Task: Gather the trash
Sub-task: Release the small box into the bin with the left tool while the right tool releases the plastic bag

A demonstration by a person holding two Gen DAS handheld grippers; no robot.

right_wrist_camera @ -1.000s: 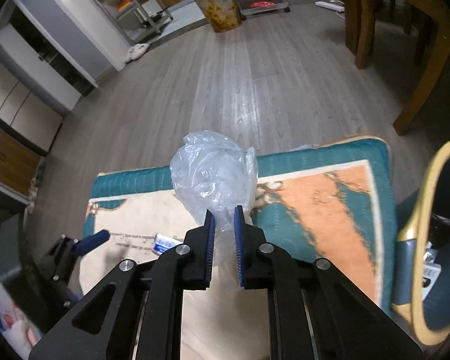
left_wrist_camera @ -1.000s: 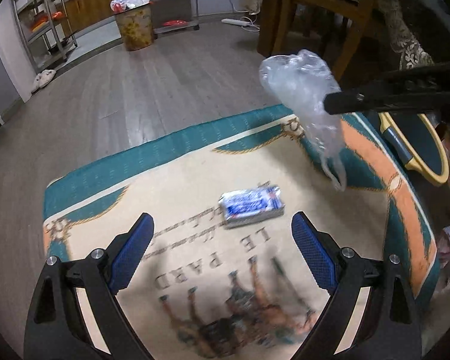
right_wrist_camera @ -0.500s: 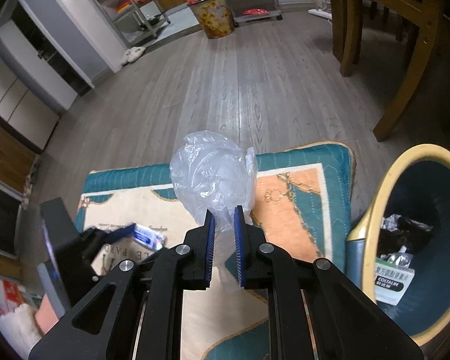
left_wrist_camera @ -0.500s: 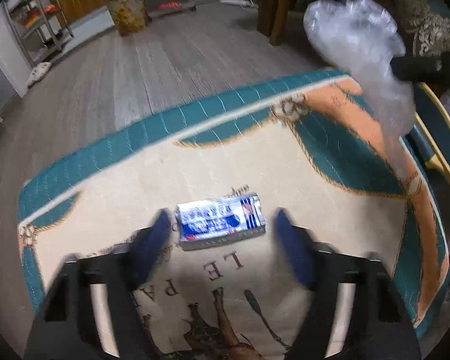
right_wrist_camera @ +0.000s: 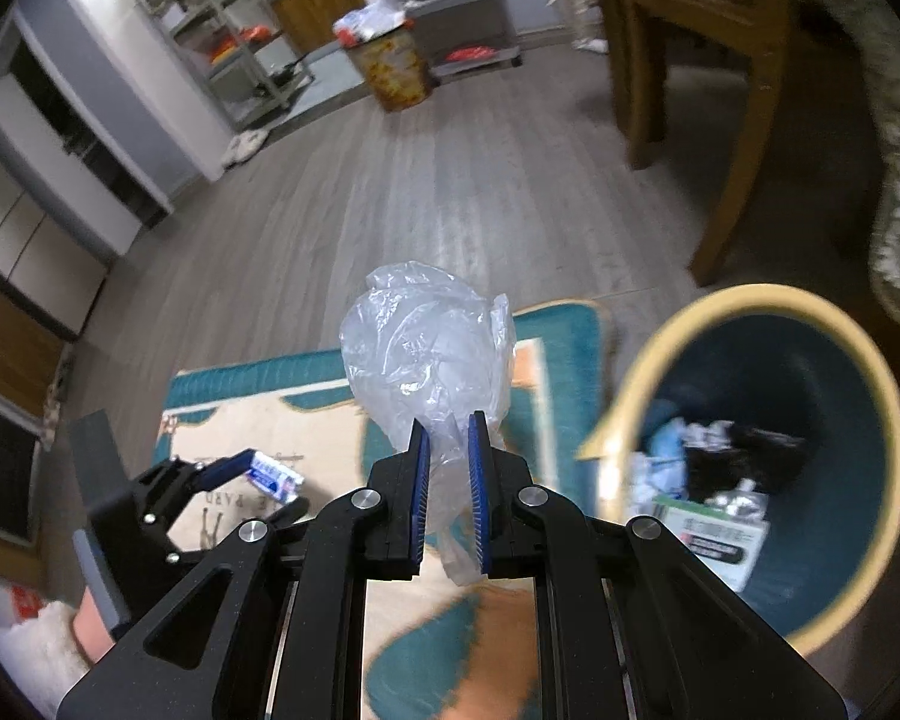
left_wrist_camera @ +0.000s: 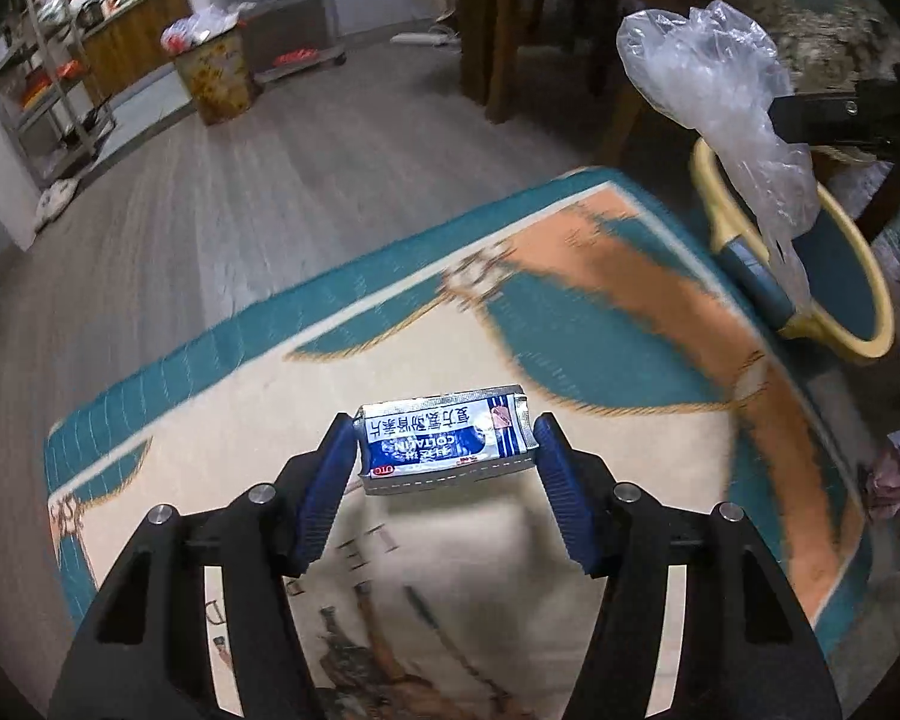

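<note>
- On the teal-bordered rug point(left_wrist_camera: 222, 432), which lies on the grey plank floor point(left_wrist_camera: 282, 180), the left tongs point(left_wrist_camera: 444, 450) stand narrowed around a small blue-and-white medicine box point(left_wrist_camera: 444, 447), one blue pad at each short end. The pads look to be touching the box, so it appears gripped; whether it is off the rug cannot be told.
- From the right wrist view the same medicine box point(right_wrist_camera: 276, 476) shows at the tip of the left tongs point(right_wrist_camera: 258, 471), low over the cream middle of the rug point(right_wrist_camera: 306, 420).
- Right tongs point(right_wrist_camera: 449, 438) are nearly shut, pinching the neck of a crumpled clear plastic bag point(right_wrist_camera: 426, 354); the bag balloons above the pads and a thin tail hangs between them.
- In the left wrist view that plastic bag point(left_wrist_camera: 714, 102) hangs in the air above the near rim of the waste bin point(left_wrist_camera: 858, 324), held from the right by the dark right tongs point(left_wrist_camera: 780, 114).
- The waste bin point(right_wrist_camera: 858, 372) is round, dark teal inside with a pale yellow rim, and stands just beside the rug's edge.
- Inside the bin lies mixed trash: a green-and-white carton point(right_wrist_camera: 714, 531), pale crumpled wrappers point(right_wrist_camera: 669, 456) and a dark crumpled piece point(right_wrist_camera: 750, 450); finer detail is blurred.
- Farther back on the floor stands a yellow patterned bin point(right_wrist_camera: 393, 72) with bags bulging out of its top, near metal shelving point(right_wrist_camera: 228, 54).
- A wooden chair point(right_wrist_camera: 696, 54) stands behind the waste bin.
</note>
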